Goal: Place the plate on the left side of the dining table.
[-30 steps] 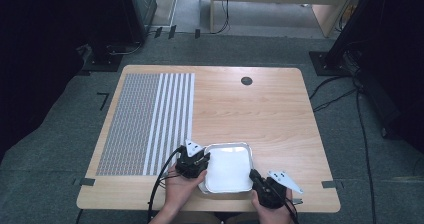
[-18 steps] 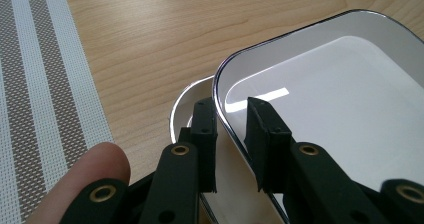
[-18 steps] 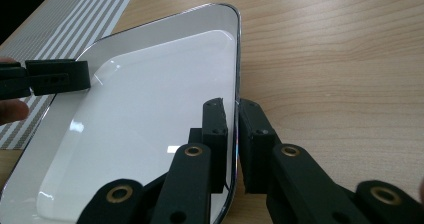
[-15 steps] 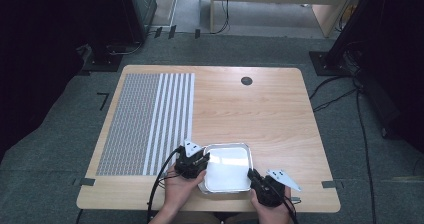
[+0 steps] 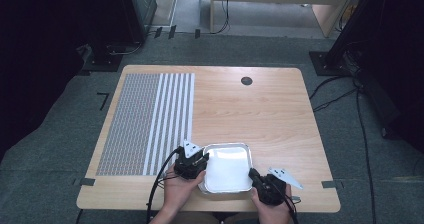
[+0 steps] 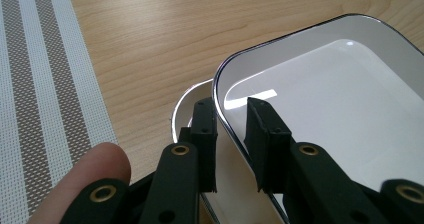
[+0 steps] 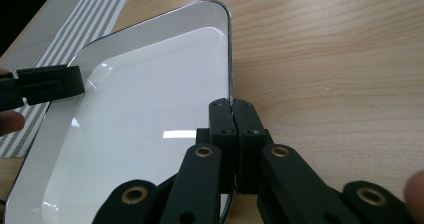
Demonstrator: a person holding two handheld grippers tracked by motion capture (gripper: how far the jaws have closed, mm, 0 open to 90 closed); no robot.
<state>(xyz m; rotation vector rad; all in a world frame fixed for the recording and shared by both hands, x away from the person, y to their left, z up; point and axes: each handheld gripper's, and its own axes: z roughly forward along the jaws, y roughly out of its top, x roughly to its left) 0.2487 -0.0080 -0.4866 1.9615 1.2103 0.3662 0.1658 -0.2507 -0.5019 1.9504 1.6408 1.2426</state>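
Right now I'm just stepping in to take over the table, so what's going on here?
A person holds a white tray at the near edge of the wooden table with two hand-held grippers. The right gripper is clamped on the tray's right rim. The left gripper straddles the left rim, with a gap showing beside it. A second white rim peeks out underneath, so there may be two stacked. A striped mat lies to the left.
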